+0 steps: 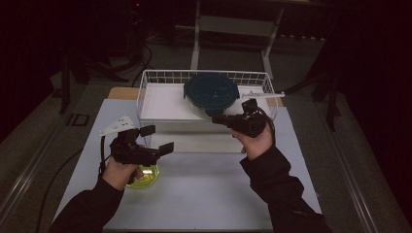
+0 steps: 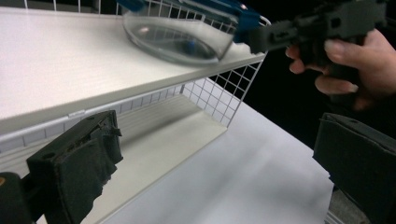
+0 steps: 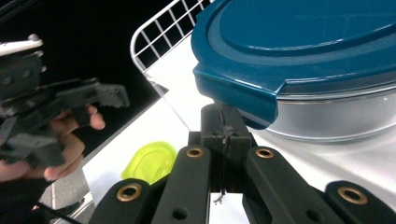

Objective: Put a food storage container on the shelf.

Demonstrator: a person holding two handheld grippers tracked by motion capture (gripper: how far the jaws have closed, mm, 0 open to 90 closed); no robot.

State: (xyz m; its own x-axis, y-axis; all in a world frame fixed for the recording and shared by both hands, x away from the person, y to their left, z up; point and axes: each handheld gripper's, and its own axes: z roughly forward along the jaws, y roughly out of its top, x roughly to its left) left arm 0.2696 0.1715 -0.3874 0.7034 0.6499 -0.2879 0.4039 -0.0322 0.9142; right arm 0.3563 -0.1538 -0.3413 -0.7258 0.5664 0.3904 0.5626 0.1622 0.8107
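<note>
Shut jaws at the lid's edge, open jaws low at the shelf

While the right gripper (image 1: pixel 217 119) reaches toward the wire basket (image 1: pixel 145 80), its jaws are pressed flat together with nothing between them — the right gripper view shows the pads meeting just under a corner tab of the blue lid (image 3: pixel 299 42). That lid sits on a clear glass bowl (image 2: pixel 175 39), and the bowl stands on the white shelf (image 1: pixel 163 99) that lies in the basket, toward its right end. The closed tips are right beside the bowl's wall; whether they touch the lid's tab I cannot tell.

Lower and nearer the person, the left gripper (image 1: pixel 158 138) is held above the desk (image 1: pixel 218 194), jaws spread wide and empty. In the left gripper view they frame the front of the basket: the shelf's edge and the mesh wall below it stand between these jaws and the bowl, which is higher and farther back. A yellow-green lid (image 1: pixel 145 175) lies on the desk just under the left hand (image 1: pixel 119 172), partly covered by it — the right gripper view shows it flat on the white surface.

The right hand (image 1: pixel 255 141) is close to the basket's front rim. A white paper sheet covers the desk, and beyond the basket the legs of a metal stand (image 1: pixel 233 29) rise in the dark.
</note>
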